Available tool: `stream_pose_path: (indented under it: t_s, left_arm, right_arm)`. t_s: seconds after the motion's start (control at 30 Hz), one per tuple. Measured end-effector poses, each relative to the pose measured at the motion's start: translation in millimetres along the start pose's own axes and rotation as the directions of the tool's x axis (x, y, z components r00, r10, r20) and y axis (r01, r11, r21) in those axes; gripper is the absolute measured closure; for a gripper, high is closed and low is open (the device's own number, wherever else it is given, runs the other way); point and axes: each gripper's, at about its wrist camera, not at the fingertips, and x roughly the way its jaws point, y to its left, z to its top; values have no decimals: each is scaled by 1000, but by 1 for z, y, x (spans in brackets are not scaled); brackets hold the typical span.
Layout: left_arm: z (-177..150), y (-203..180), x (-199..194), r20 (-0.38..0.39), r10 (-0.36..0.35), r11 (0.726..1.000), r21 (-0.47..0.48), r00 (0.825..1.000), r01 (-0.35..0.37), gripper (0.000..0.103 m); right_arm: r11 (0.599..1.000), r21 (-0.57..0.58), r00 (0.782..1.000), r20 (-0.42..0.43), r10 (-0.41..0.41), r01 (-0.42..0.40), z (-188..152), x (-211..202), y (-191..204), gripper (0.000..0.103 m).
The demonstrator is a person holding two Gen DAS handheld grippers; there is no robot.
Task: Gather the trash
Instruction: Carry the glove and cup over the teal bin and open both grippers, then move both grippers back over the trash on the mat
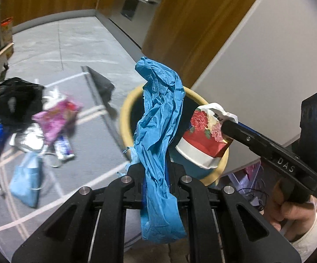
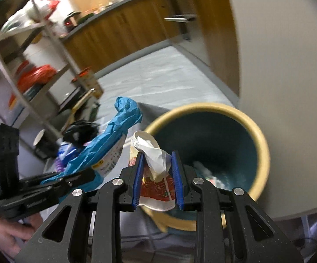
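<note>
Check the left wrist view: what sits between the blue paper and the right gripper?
The crushed floral paper cup, held by the right gripper, sits beside the blue paper.

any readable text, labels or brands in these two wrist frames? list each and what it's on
"DAS": white letters on the side of the right gripper, left wrist view.
Embossed wording on the side of the left gripper: too blurred to read.
Dark characters on the white rim of the crushed paper cup: too small to read.
Print on the white package behind the blue glove: blurred, unreadable.
</note>
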Motion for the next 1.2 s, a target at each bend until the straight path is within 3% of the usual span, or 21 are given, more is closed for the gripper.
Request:
stream_pose_path:
  t_s: [0.23, 0.47, 0.77, 0.83, 1.03, 1.2]
  left_arm:
    - [2, -9, 42, -69, -6, 999, -37, 998, 3, 92]
    - [3, -9, 54, -82, -8, 999, -46, 997, 4, 92]
    - [-2, -4, 42, -68, -14, 999, -48, 998, 11, 70]
    - [-2, -4, 38, -62, -13, 999, -42, 998, 11, 69]
    - [-5, -1, 23, -46, 0, 1000, -29, 999, -1, 67]
    - [-10, 6, 5, -23, 23, 999, -31, 999, -24, 57]
  right_arm:
    - [997, 71, 999, -25, -31, 33, -8, 15, -30, 75]
    - [995, 94, 999, -36, -29, 32, -12, 24, -30, 75]
    - [996, 85, 996, -87, -29, 36, -15, 38, -25, 75]
    - [996, 84, 995, -92, -27, 35, -15, 40, -23, 74]
    - [997, 69, 996, -90, -26, 33, -14, 39, -17, 58]
    - [999, 51, 997, -73, -15, 19, -11, 36, -8, 43]
